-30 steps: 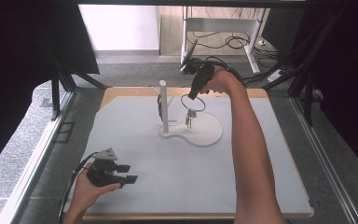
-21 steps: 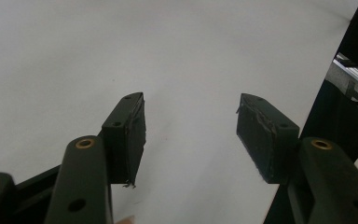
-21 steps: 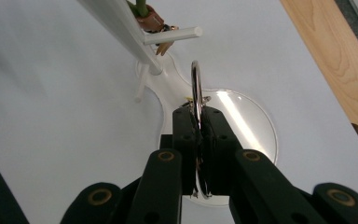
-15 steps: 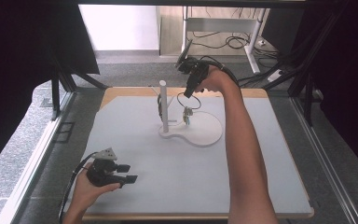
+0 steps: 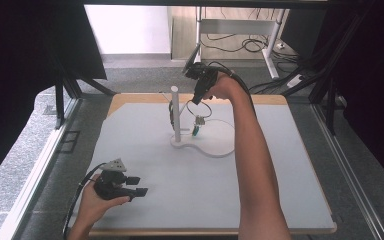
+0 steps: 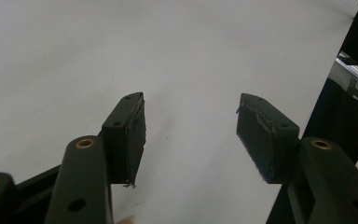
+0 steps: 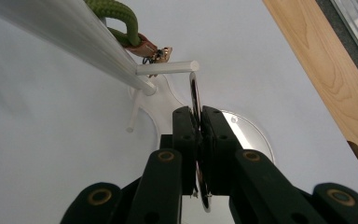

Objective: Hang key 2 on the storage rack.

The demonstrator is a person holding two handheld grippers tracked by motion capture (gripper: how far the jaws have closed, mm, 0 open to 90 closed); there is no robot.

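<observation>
The step in hand looks like hanging a key ring (image 7: 195, 100) on the short side peg (image 7: 167, 68) of the white stand (image 5: 175, 116) at the far middle of the bench (image 5: 145, 150): the right claw (image 7: 196, 122) is clamped tight on the ring's thin metal loop, holding it edge-on just beside the peg's tip, with keys (image 5: 198, 125) dangling below over the stand's round base. The next move, I judge, calls for lining the ring's opening up with the peg's end and sliding it on before letting go, keeping clear of the green cord (image 7: 116, 16) already hung on the far side of the pole. The left claw (image 5: 134, 186) rests low at the near left of the bench, its pads (image 6: 132, 135) wide apart with nothing between them.
</observation>
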